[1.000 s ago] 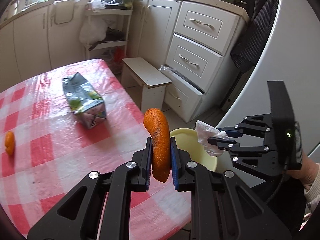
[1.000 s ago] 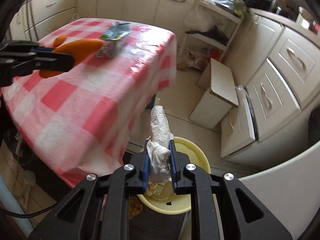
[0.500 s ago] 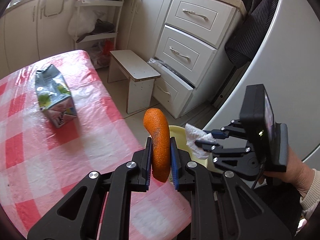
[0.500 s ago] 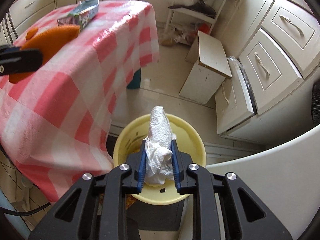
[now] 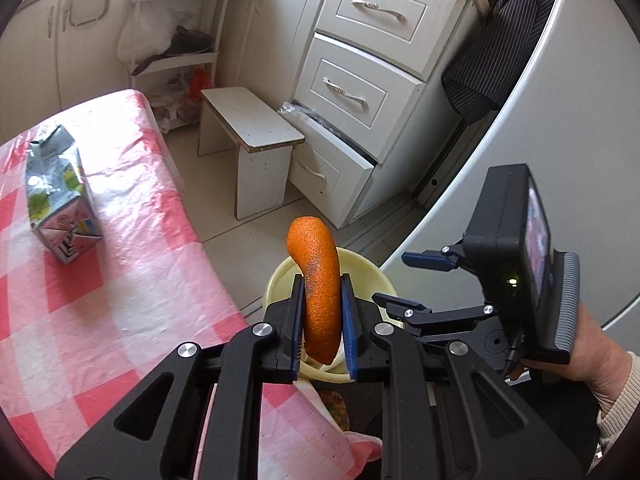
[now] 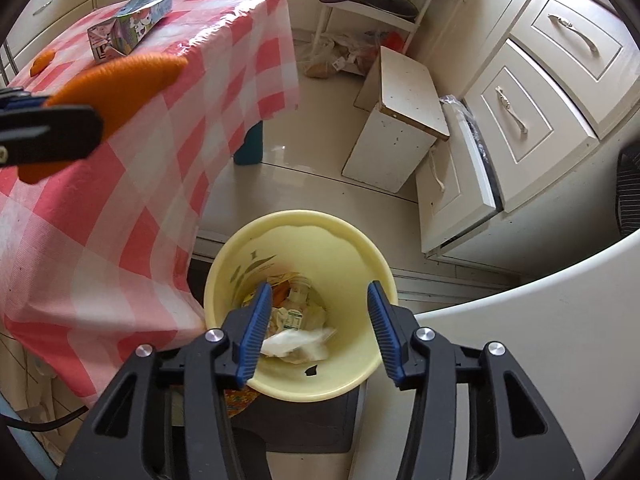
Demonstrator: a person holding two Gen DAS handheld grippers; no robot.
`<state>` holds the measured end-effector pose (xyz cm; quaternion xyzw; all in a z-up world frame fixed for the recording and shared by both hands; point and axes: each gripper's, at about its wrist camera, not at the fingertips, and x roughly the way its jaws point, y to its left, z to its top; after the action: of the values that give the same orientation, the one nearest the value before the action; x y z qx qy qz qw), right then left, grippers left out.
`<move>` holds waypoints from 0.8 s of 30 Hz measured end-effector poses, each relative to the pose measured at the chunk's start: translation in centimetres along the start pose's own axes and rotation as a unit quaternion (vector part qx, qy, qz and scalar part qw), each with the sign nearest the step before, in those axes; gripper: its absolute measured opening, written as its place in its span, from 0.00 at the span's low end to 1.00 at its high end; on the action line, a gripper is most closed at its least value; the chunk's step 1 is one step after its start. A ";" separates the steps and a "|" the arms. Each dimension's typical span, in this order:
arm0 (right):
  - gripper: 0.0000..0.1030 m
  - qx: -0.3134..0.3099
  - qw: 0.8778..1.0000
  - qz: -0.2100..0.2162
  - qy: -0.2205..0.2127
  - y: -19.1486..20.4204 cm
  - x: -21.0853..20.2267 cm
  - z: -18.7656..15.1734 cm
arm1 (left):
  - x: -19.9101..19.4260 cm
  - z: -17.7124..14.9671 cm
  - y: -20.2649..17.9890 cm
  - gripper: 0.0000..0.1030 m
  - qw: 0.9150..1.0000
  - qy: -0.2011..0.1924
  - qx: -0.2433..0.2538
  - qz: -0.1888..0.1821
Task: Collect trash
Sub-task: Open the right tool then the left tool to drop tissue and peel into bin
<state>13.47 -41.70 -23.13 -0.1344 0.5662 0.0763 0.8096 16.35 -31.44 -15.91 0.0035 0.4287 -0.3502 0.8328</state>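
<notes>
— Tool on the right (image 6: 318,330) is seen poised above the yellow bin (image 6: 352,248), its blue pads (image 6: 256,328) spreading apart as the frame is taken; nothing is caught between them. A crumpled white paper towel (image 6: 298,342) is pictured lying inside the bin on top of other wrappers and scraps.

— And the left tool (image 5: 322,320)?

— It is shown pressed together on an orange peel (image 5: 318,284), which is pinched upright between the pads, its curled upper end rising clear of them. Dark specks are visible on one side of the peel. In the left wrist view the peel is framed in front of the bin's rim (image 5: 280,276), just off the edge of the desk (image 5: 132,280). Whether it is already over the bin's mouth cannot be told from either view.

— What is left on the desk?

— A red-and-white checked cloth (image 6: 160,152) is draped over it. An opened juice carton (image 5: 58,200) is seen lying on its side on the cloth, well apart from both tools. A second, smaller piece of orange peel (image 6: 42,62) is pictured near the desk's far edge in the right wrist view, beyond the carton.

— Anything else in the frame?

— A hand (image 5: 576,352) is seen gripping the right tool's handle, with a pale knitted cuff at the wrist. A small white stool (image 5: 252,128) is set on the tiled floor beside a bank of cream drawers (image 5: 360,92), whose lowest drawer is pulled partly out.
</notes>
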 end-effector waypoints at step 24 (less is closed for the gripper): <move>0.68 -0.009 0.998 -0.048 -0.047 -1.0 -2.8 -0.5 | 2.1 0.9 -3.2 0.69 0.999 0.004 0.013 0.031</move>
<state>12.32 -42.70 -20.54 -0.1649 0.5196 0.0491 0.8369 15.95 -35.31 -15.86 0.0291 0.4274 -0.3293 0.8415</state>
